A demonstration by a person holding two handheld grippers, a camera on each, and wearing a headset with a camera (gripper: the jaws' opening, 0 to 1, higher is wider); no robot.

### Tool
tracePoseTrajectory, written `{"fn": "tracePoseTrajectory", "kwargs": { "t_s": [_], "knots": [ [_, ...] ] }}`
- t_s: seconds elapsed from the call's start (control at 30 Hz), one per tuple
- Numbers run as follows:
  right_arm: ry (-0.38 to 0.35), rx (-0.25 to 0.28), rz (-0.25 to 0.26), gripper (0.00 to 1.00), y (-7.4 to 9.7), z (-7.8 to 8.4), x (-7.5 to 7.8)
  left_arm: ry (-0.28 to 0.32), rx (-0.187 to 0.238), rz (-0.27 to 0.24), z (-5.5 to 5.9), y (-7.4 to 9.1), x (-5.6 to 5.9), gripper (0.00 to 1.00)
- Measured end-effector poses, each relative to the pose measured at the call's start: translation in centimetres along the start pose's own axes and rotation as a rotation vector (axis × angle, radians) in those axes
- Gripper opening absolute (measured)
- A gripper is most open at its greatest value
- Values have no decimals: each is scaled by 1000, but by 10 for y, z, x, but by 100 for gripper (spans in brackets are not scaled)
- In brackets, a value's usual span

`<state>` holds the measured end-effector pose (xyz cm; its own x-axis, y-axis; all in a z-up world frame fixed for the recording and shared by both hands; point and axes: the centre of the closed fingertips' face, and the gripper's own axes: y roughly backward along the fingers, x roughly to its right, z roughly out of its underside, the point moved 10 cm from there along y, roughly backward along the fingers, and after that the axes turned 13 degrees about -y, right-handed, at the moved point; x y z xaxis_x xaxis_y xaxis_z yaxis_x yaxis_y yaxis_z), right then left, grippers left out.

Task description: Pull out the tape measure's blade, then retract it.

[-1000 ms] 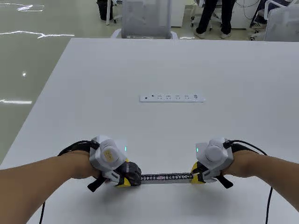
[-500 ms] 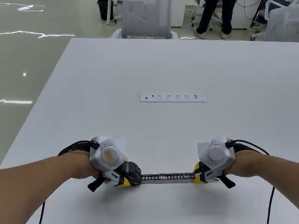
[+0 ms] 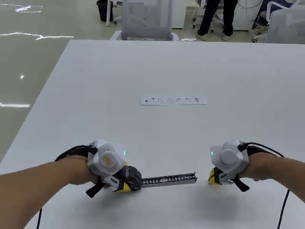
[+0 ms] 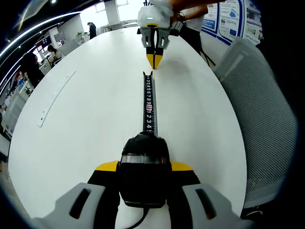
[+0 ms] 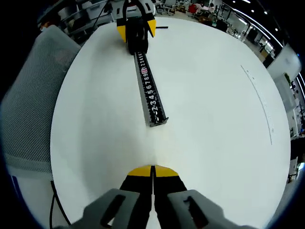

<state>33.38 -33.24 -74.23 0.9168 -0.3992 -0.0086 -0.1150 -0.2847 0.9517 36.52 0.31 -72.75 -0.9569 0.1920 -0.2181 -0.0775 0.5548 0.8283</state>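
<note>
Since the earlier frame, the right gripper (image 3: 213,179) has let go of the blade (image 3: 169,180) and drawn off to the right. It now sits on the table (image 3: 200,62) just beyond the blade's free tip, apart from it. Its yellow-tipped jaws are pressed together with nothing between them, as the right gripper view confirms.

The left gripper (image 4: 144,167) has kept its place near the table's near edge. Its jaws are clamped on the sides of the tape measure (image 4: 144,164), whose black case lies flat between them. The blade remains drawn out, lying straight along the table surface with its numbered face up and its end hook pointing toward the right gripper. It looks a little shorter than before.

Count: one tape measure, one extended blade, two grippers. One white power strip (image 3: 173,100) lies near the middle of the table, well apart from the work. One chair (image 3: 146,19) stands at the far edge.
</note>
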Motion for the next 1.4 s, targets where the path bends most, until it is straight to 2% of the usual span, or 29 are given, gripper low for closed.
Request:
{"fn": "tracePoseTrajectory", "kwargs": {
  "t_s": [0.03,0.07,0.13,0.17,0.23,0.37,0.47,0.57,0.73,0.87,1.4],
  "knots": [
    [-16,4,2,0,3,0,-3,0,-1,0,0,0,0,34],
    [-34,33,-14,0,5,-3,-7,1,-1,0,0,0,0,34],
    [-38,50,-5,0,7,-8,-4,2,0,2,0,0,0,34],
    [-79,84,-32,0,8,-13,-5,1,0,3,0,0,0,34],
    [-76,101,-41,1,10,-21,-4,0,-2,5,-1,0,1,34],
    [-40,138,-52,18,9,-37,-8,-4,-5,4,-1,0,1,33],
    [-25,152,-52,25,5,-47,-10,-5,-2,6,0,0,1,33],
    [-6,151,-54,27,-2,-56,-15,-13,1,9,0,1,1,33],
    [23,129,-44,28,-11,-61,-16,-20,13,18,1,1,0,33],
    [33,119,-40,23,-15,-63,-18,-24,12,19,1,1,0,33],
    [58,87,-30,17,-23,-66,-15,-16,20,17,1,0,-1,34]
  ]
}}
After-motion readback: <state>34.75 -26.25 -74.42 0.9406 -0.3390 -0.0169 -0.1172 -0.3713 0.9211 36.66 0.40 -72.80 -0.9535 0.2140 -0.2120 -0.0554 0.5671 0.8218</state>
